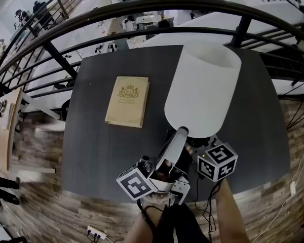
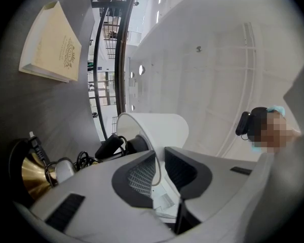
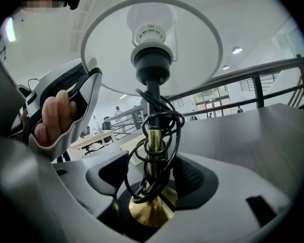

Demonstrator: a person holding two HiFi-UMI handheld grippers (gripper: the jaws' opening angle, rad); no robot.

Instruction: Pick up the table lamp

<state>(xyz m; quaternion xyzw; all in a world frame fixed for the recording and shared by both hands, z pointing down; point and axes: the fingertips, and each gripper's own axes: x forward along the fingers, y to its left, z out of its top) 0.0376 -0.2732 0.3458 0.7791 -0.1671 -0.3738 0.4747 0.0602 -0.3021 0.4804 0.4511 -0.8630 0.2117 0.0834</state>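
The table lamp stands near the front edge of the dark table, its white shade hiding the base from above. My left gripper reaches up to the shade's lower rim; in the left gripper view the thin rim runs between the pads of the left gripper, which is shut on it. The right gripper stands open around the brass stem, wrapped in coiled black cord, just above the brass base. Small gaps show between pads and stem. Its marker cube shows below the shade.
A tan book lies flat on the table left of the lamp. A black metal railing runs behind the table, with a lower floor beyond it. Wooden flooring and a power strip lie below the table's near edge.
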